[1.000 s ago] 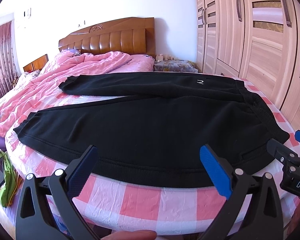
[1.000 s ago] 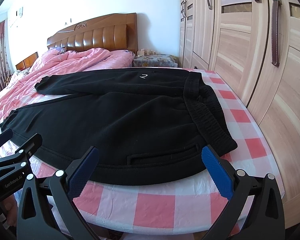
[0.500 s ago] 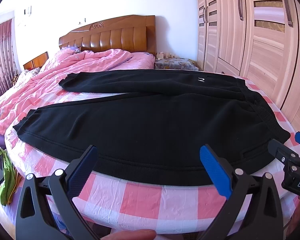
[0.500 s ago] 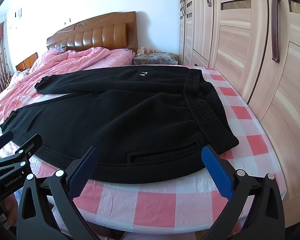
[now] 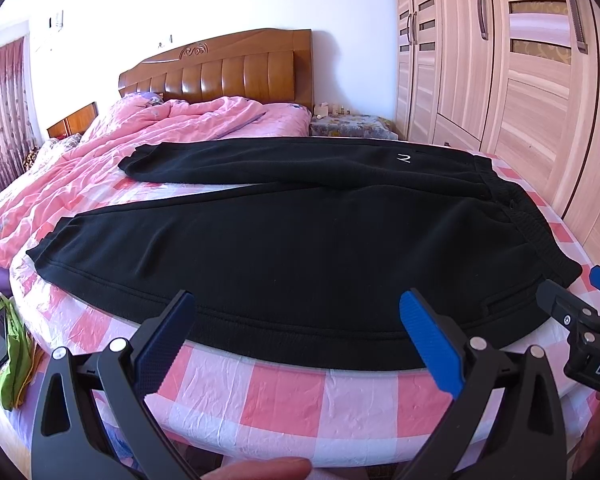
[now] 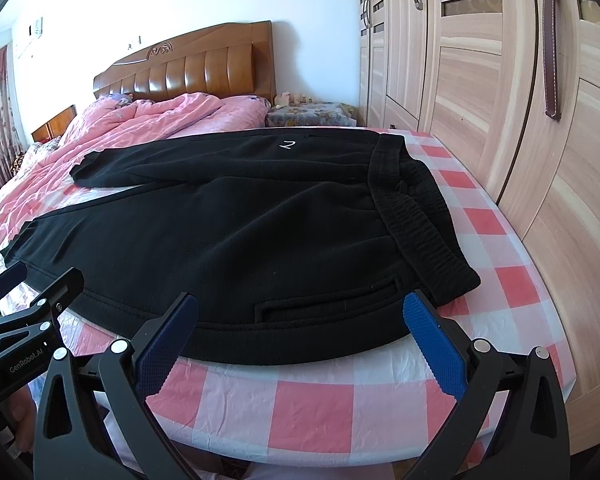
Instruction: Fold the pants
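Black pants (image 5: 300,236) lie flat across the foot of the bed, waistband to the right, both legs stretching left, the far leg angled away. They also show in the right wrist view (image 6: 240,224). My left gripper (image 5: 296,332) is open and empty, just short of the near leg's hem edge. My right gripper (image 6: 300,330) is open and empty near the pocket by the waistband (image 6: 420,216). Each gripper shows at the other view's edge.
The bed has a pink-checked sheet (image 5: 260,392) and a rumpled pink quilt (image 5: 140,136) at the back left. A wooden headboard (image 5: 220,76) stands behind. Wardrobe doors (image 6: 500,100) run close along the right. A green bag (image 5: 4,340) lies low on the left.
Both grippers have edged slightly nearer the bed and a bit lower. The pants have not moved. Both jaws stay open.
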